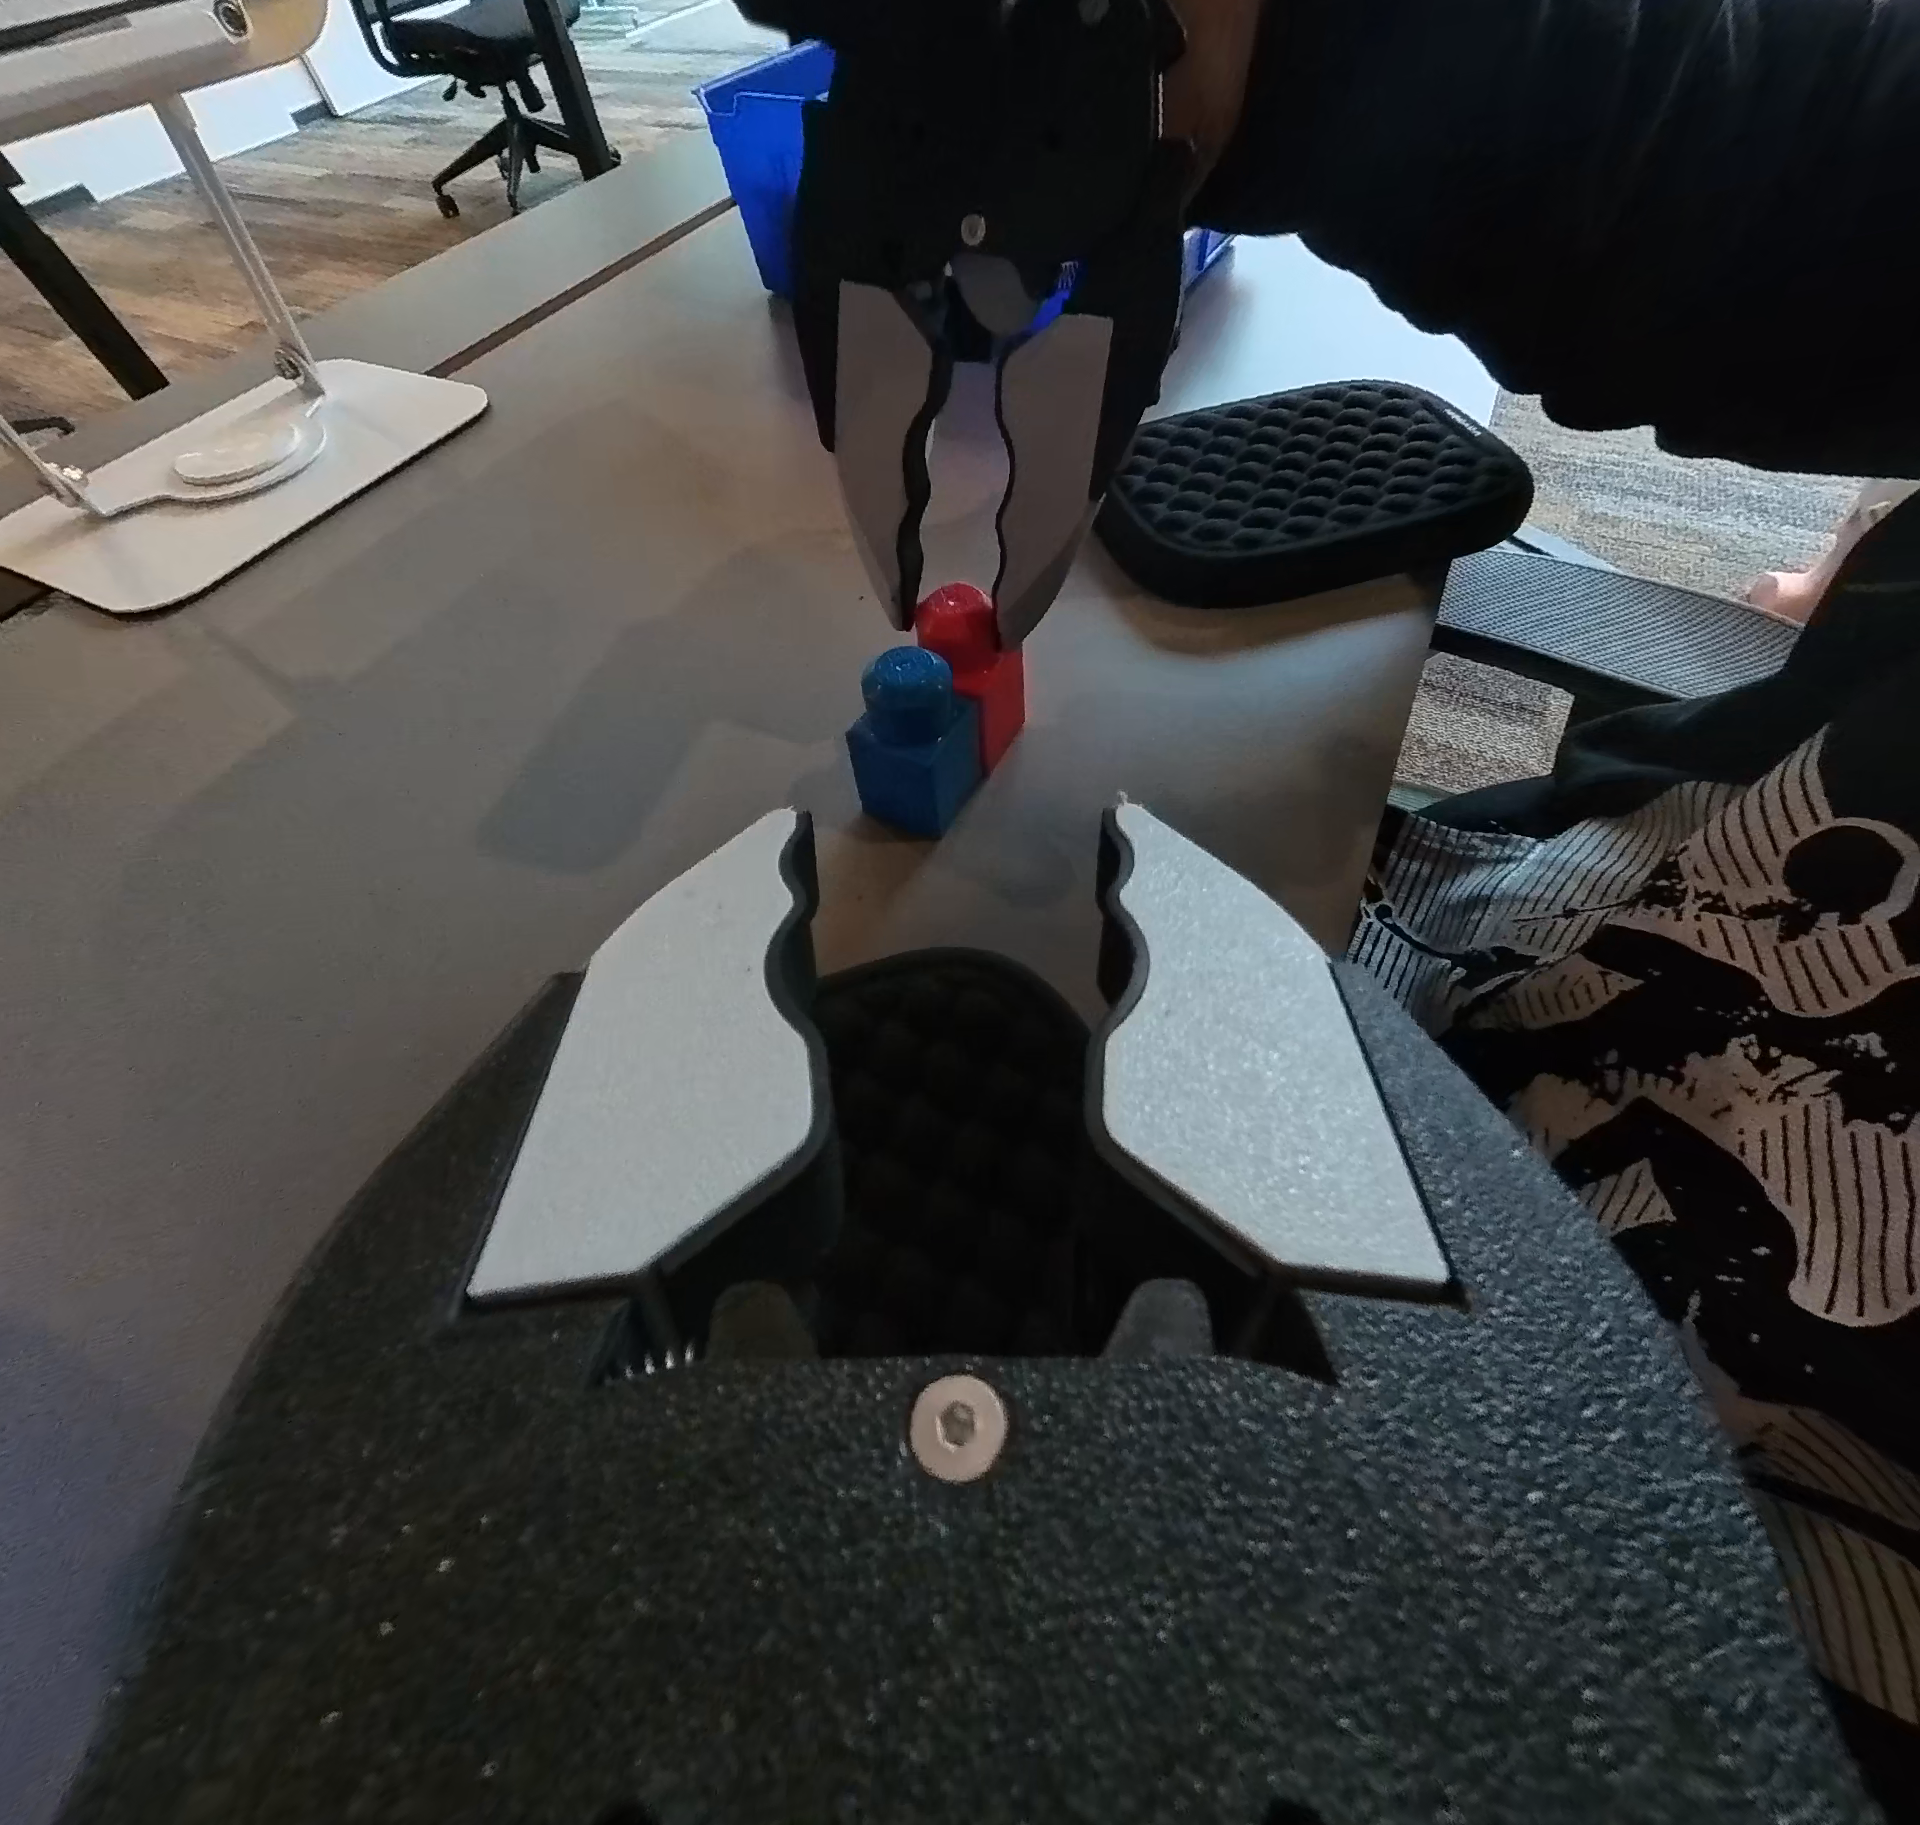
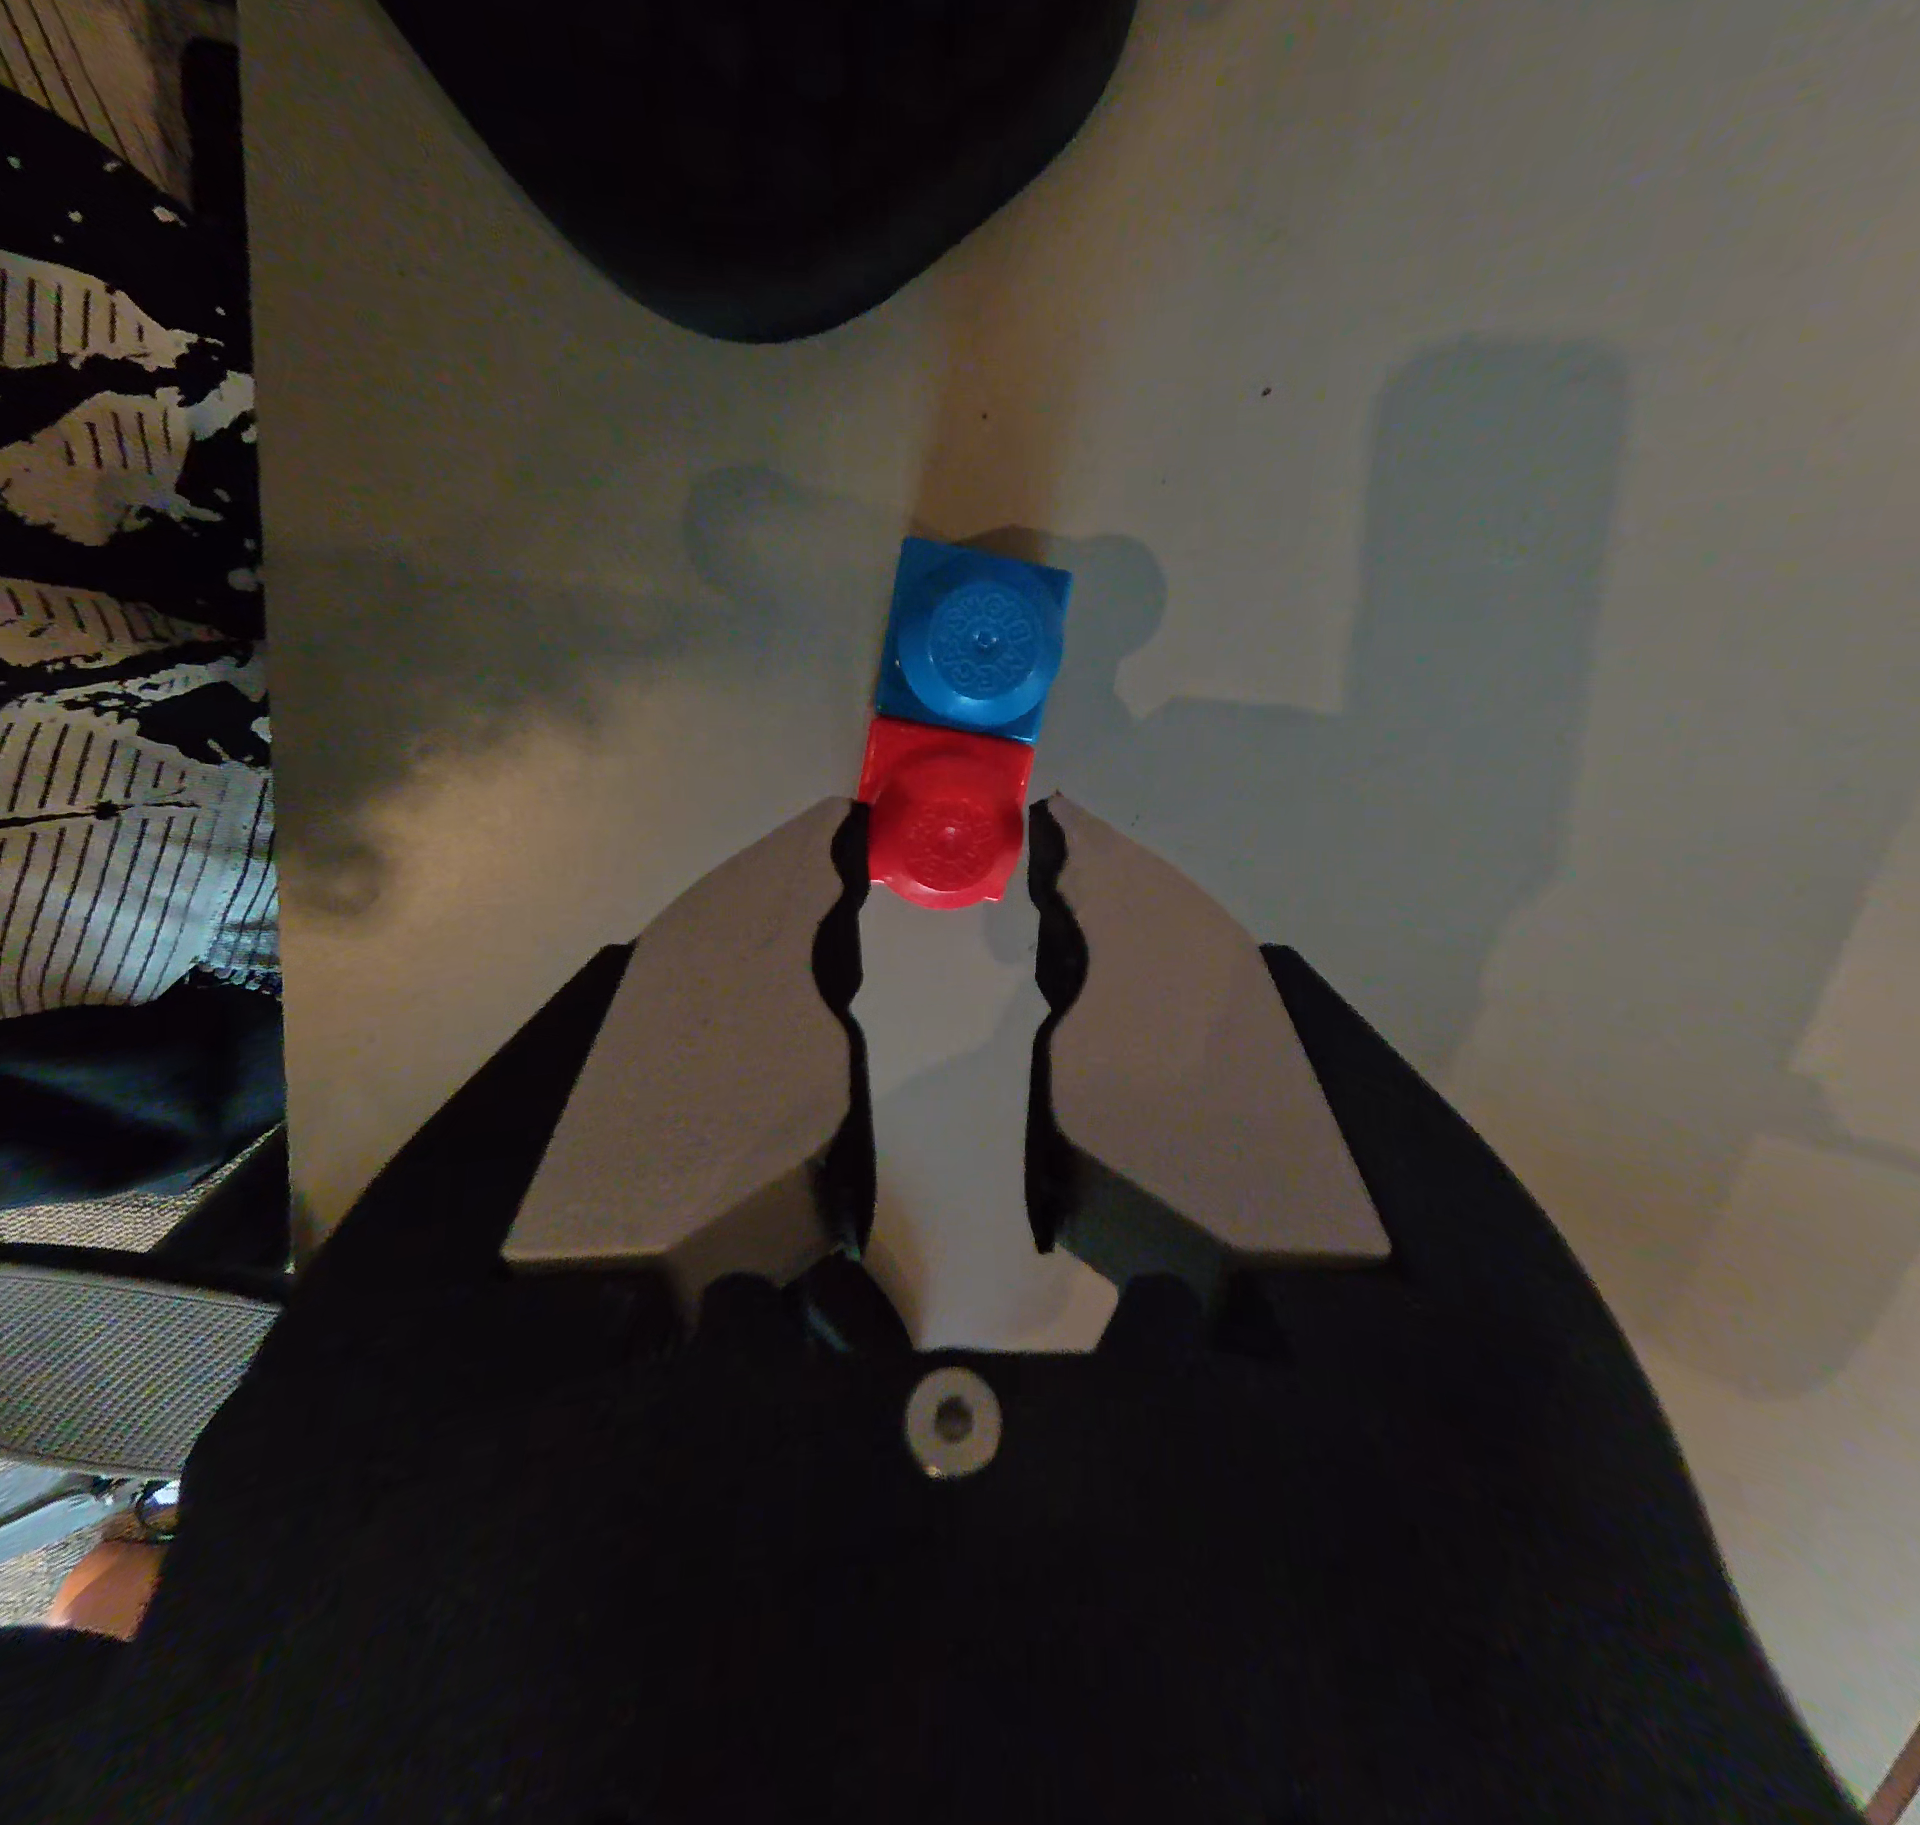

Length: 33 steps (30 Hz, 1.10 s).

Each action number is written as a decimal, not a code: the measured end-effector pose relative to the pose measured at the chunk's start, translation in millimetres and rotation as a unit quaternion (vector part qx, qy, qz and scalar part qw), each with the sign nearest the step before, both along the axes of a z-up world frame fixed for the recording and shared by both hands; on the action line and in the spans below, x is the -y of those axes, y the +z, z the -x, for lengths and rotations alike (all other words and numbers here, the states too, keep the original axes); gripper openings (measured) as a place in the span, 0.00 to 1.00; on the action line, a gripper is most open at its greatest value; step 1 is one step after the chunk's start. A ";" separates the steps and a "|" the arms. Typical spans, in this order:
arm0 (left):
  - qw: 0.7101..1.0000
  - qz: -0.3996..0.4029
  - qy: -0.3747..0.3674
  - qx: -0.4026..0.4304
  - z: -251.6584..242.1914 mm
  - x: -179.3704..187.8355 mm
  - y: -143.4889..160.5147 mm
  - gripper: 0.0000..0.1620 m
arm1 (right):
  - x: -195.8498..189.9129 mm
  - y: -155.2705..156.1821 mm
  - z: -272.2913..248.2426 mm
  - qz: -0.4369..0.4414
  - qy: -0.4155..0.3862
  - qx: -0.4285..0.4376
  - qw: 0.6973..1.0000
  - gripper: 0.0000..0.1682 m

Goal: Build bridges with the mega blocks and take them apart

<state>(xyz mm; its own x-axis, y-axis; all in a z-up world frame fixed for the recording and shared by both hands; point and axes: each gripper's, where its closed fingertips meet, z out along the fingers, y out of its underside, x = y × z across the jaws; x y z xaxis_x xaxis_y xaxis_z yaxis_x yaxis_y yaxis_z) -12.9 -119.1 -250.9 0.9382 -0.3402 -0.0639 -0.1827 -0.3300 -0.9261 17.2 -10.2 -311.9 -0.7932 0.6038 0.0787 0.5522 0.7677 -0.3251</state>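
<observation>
A blue single-stud block (image 1: 906, 749) and a red single-stud block (image 1: 987, 679) stand side by side, touching, on the grey table (image 1: 416, 788). My right gripper (image 1: 956, 627) comes down from above, and its fingertips press on both sides of the red block's stud. In the right wrist view the red block (image 2: 940, 835) sits between the right gripper's tips (image 2: 945, 819), with the blue block (image 2: 975, 637) just beyond it. My left gripper (image 1: 958, 814) is open and empty, low over the table, just short of the blue block.
A blue bin (image 1: 764, 165) stands behind the blocks. A black honeycomb pad (image 1: 1309, 487) lies at the table's right edge, another (image 1: 935, 1100) lies under my left gripper. A white stand base (image 1: 239, 466) sits at left. A person's patterned clothing (image 1: 1662, 996) is at right. About 12 centimetres separates my left fingertips from my right.
</observation>
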 end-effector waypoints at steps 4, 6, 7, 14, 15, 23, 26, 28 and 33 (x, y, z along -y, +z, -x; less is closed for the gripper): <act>1.000 0.002 -0.002 -0.004 -0.7 0.2 -1.0 0.32 | 0.2 1.1 0.2 0.001 0.001 -0.002 1.000 0.18; 1.000 0.004 -0.002 -0.006 -0.9 0.1 -1.8 0.32 | 0.6 1.3 0.7 0.002 0.000 -0.003 1.000 0.19; 1.000 0.005 -0.001 -0.007 -0.8 0.0 -2.3 0.32 | 0.8 1.4 1.0 0.003 -0.002 -0.004 1.000 0.19; 1.000 0.002 0.016 -0.013 6.6 2.9 -1.0 0.32 | 2.3 14.9 -1.9 0.007 -0.006 -0.024 1.000 0.24; 1.000 0.002 0.024 -0.011 10.5 4.2 0.2 0.31 | 3.6 20.7 -3.2 0.012 -0.006 -0.035 0.999 0.25; 0.988 -0.004 0.151 -0.046 88.8 41.4 24.4 0.33 | 4.5 65.2 -33.2 0.058 -0.037 -0.139 0.988 0.30; 0.969 0.015 0.240 -0.052 147.5 68.7 34.3 0.32 | -0.5 71.5 -52.9 0.068 -0.055 -0.165 0.982 0.30; 0.950 0.040 0.307 -0.046 192.3 88.8 37.2 0.32 | -6.6 73.6 -64.0 0.067 -0.073 -0.180 0.979 0.30; 0.894 0.116 0.431 -0.022 293.3 133.7 32.8 0.30 | -15.5 74.2 -86.3 0.064 -0.098 -0.196 0.974 0.30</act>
